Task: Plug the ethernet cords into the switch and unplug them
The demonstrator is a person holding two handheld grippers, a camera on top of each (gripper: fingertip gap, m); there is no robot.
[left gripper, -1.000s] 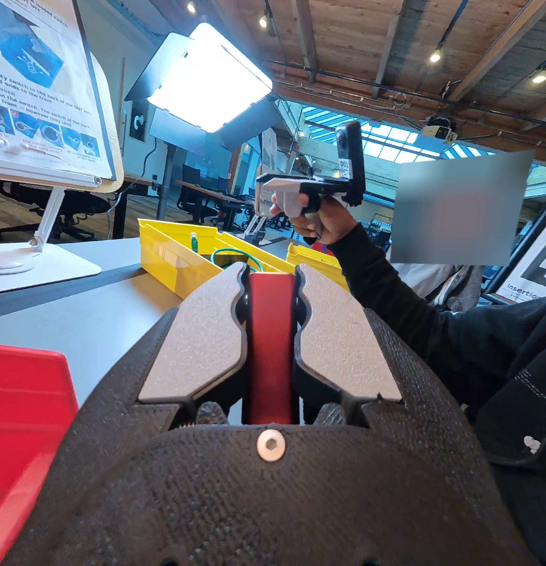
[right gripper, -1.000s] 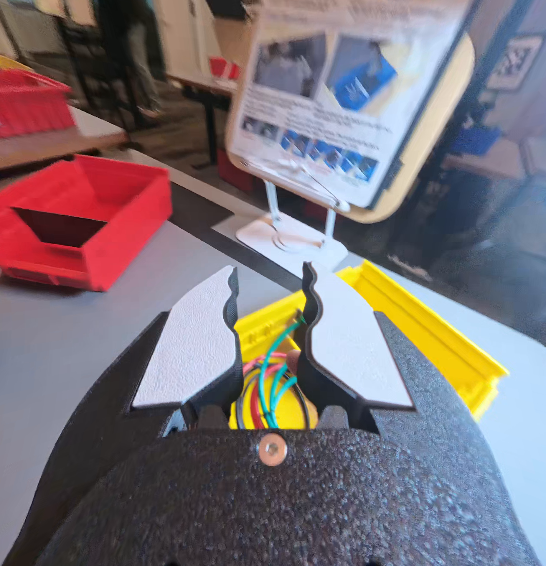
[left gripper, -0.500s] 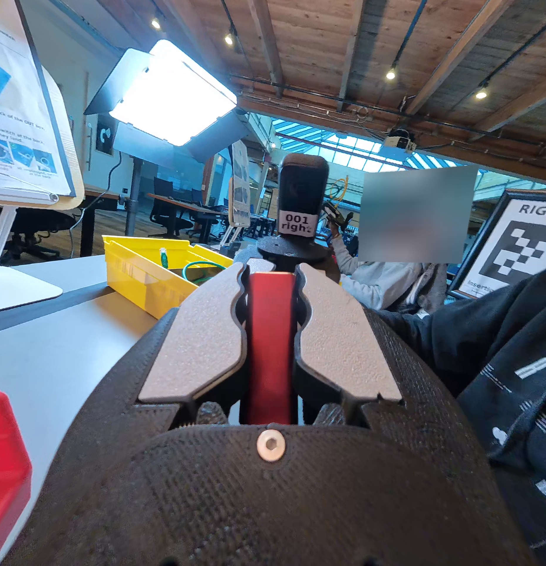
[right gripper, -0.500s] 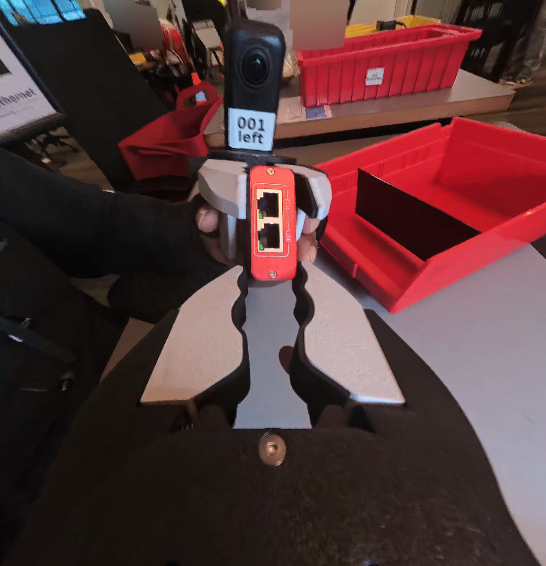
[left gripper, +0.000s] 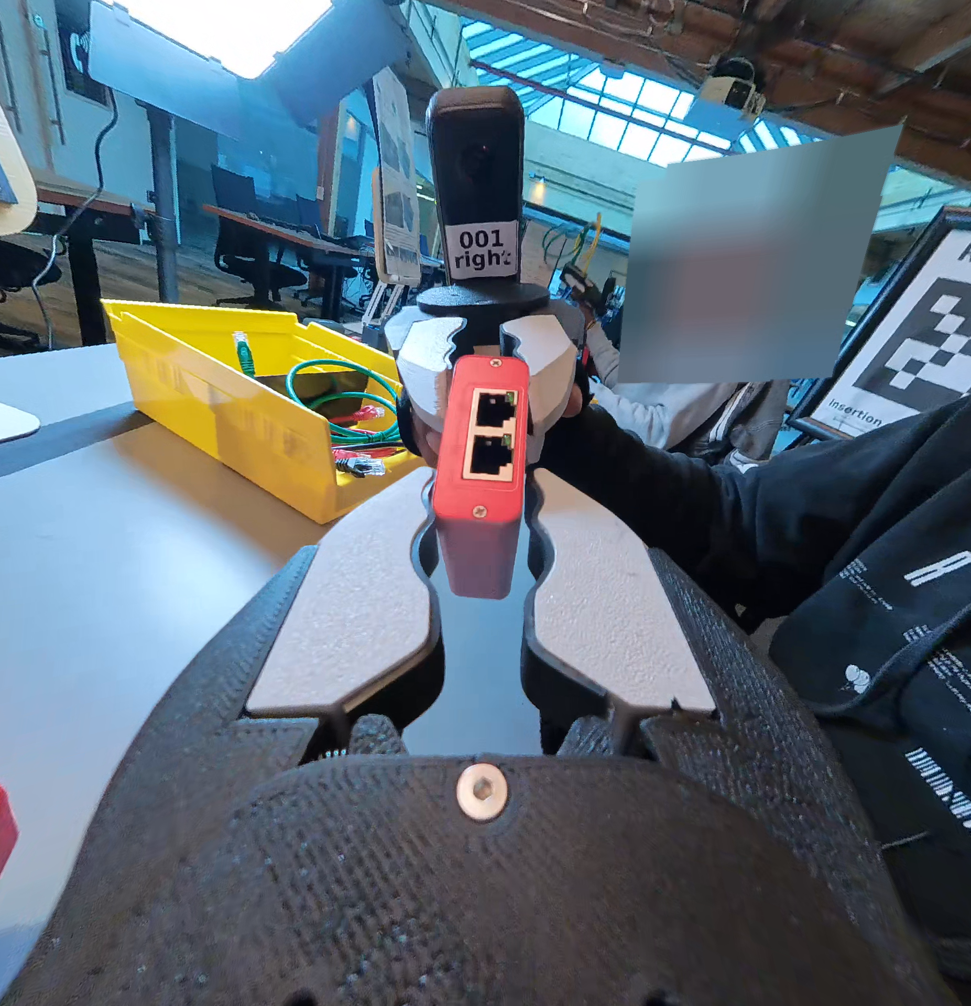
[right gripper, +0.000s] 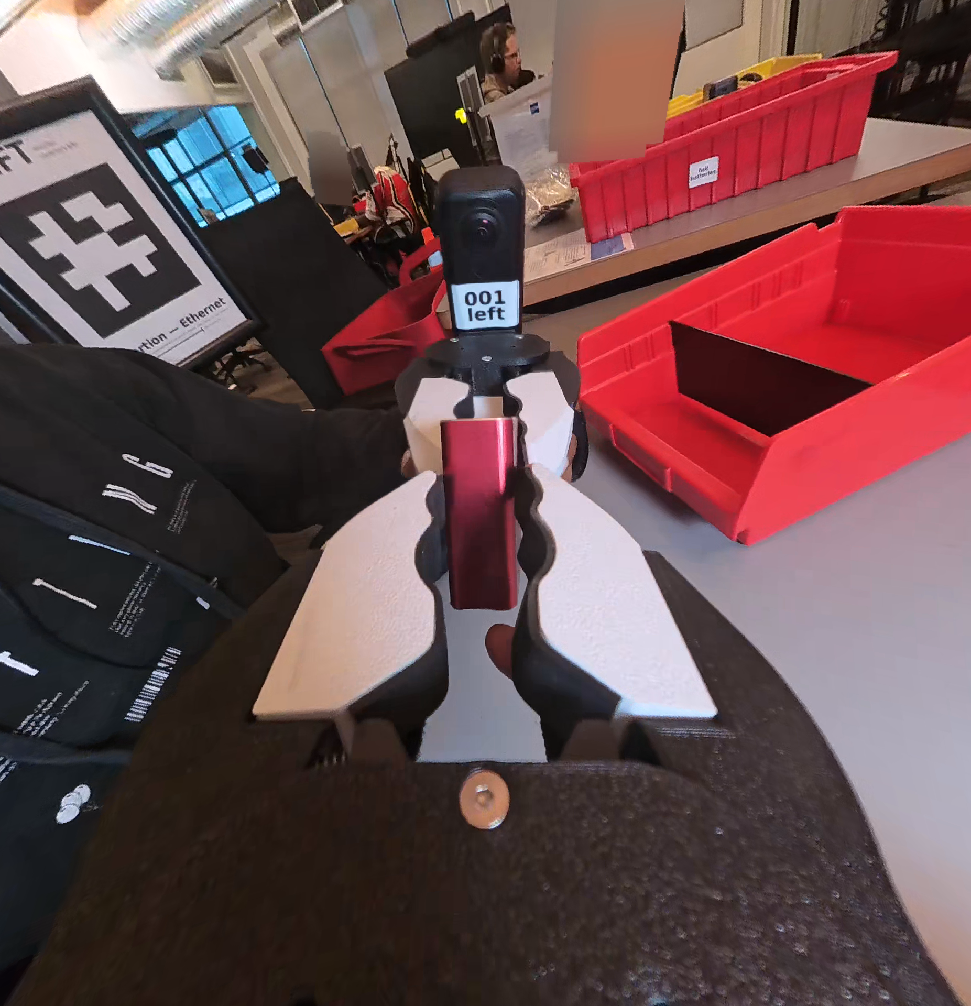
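Note:
The red switch (left gripper: 480,435) stands steeply tilted where both grippers meet, its end with two empty ports facing the left wrist camera. In the right wrist view its plain long side (right gripper: 480,511) shows. My right gripper (right gripper: 480,479) is shut on the switch, fingers against its sides; it also shows behind the switch in the left wrist view (left gripper: 482,343). My left gripper (left gripper: 480,484) has its jaws apart about the switch's width, tips beside it, and is seen opposite (right gripper: 488,405). Green and red ethernet cords (left gripper: 330,381) lie in a yellow bin (left gripper: 216,413).
The grey table (left gripper: 118,544) holds a red bin (right gripper: 799,473) with a black divider. A long red bin (right gripper: 744,141) stands on a far table. Framed marker signs (right gripper: 91,239) stand at the sides. The person's dark sleeves (left gripper: 744,490) are close behind the grippers. My left and right fingertips are right by each other.
My right gripper swung from the yellow bin to face the left one and closed in around the switch. The switch went from lying deep along the left fingers to tilted at their tips.

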